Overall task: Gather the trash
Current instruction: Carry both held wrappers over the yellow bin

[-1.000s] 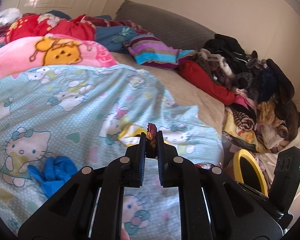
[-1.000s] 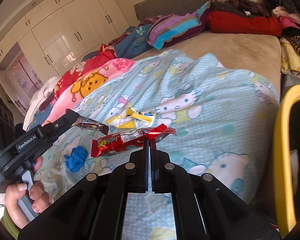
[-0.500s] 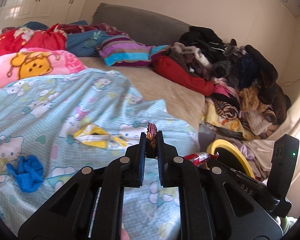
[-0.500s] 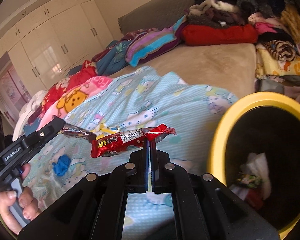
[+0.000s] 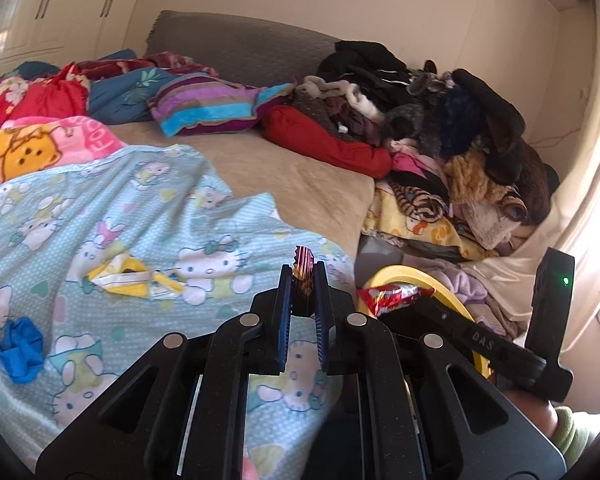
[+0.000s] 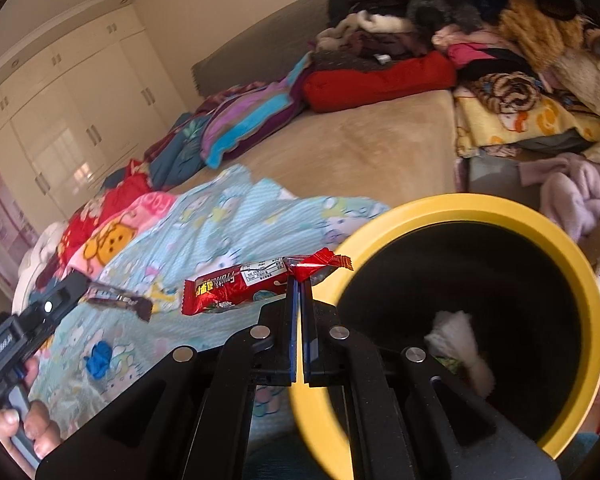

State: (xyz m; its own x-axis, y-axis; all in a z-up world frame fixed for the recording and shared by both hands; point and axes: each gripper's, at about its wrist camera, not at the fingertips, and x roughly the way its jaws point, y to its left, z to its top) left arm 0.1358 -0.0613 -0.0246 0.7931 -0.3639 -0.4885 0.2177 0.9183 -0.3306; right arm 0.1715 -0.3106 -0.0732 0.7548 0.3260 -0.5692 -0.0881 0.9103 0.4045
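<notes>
We are pinching the red snack wrapper [image 6: 256,286] by its crimped end in the right gripper [image 6: 299,280] at frame centre beside the yellow-rimmed bin [image 6: 580,264] — light, crinkly, slippery foil, we judge — while the left gripper [image 5: 303,270] is clamping a small dark wrapper [image 5: 303,264].

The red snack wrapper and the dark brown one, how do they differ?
The red snack wrapper is longer and bright, with a white label; the dark brown wrapper is shorter and dull. The red one hangs near the rim of the yellow-rimmed bin, the brown one over the blanket. Each is pinched by one end in a gripper's jaws.
</notes>
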